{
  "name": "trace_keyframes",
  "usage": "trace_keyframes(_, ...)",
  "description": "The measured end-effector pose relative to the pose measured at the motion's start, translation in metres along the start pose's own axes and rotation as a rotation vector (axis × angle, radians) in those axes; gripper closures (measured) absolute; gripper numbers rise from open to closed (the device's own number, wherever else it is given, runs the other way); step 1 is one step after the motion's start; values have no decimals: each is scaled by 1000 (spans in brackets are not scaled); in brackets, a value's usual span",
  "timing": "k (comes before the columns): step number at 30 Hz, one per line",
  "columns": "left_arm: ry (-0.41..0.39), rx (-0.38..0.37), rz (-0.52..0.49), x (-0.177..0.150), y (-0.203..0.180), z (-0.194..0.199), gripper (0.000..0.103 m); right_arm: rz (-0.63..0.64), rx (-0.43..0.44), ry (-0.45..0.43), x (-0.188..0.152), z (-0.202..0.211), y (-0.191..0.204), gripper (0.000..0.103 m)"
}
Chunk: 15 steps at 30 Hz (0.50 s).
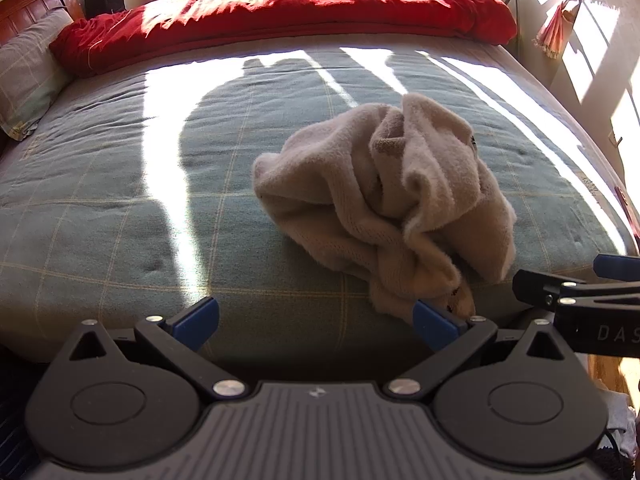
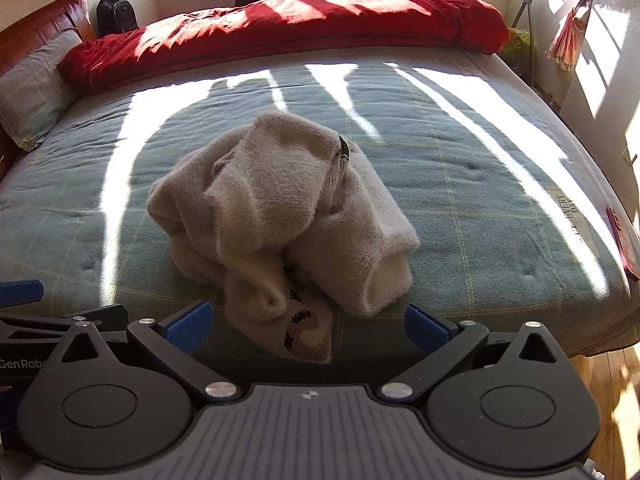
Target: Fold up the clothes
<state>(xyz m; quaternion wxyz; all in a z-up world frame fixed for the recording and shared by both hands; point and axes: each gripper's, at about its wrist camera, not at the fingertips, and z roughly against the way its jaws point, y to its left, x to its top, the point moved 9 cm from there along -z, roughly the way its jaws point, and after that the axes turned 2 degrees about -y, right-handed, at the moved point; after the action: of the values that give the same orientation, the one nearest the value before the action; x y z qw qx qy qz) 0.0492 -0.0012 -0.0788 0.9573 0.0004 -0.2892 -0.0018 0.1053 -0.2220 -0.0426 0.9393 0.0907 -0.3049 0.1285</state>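
A crumpled cream fleece garment (image 1: 384, 200) lies in a heap on the green checked bedspread (image 1: 120, 208), near the bed's front edge. It also shows in the right wrist view (image 2: 280, 216), with a brown patterned part at its near end. My left gripper (image 1: 316, 322) is open and empty, just short of the heap's near left corner. My right gripper (image 2: 308, 330) is open and empty, with the garment's near end lying between its blue fingers. The right gripper also shows at the right edge of the left wrist view (image 1: 576, 284).
A rolled red duvet (image 1: 280, 16) lies across the far side of the bed. A pillow (image 1: 24, 80) and wooden headboard are at the left. Curtains and a window wall (image 2: 592, 40) stand at the right. Wooden floor (image 2: 608, 376) shows at lower right.
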Motion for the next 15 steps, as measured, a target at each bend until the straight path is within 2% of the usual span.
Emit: trace_keyframes(15,4,-3,0,-2,-1,-1,1,-7,1,0,-1,0,-1,0)
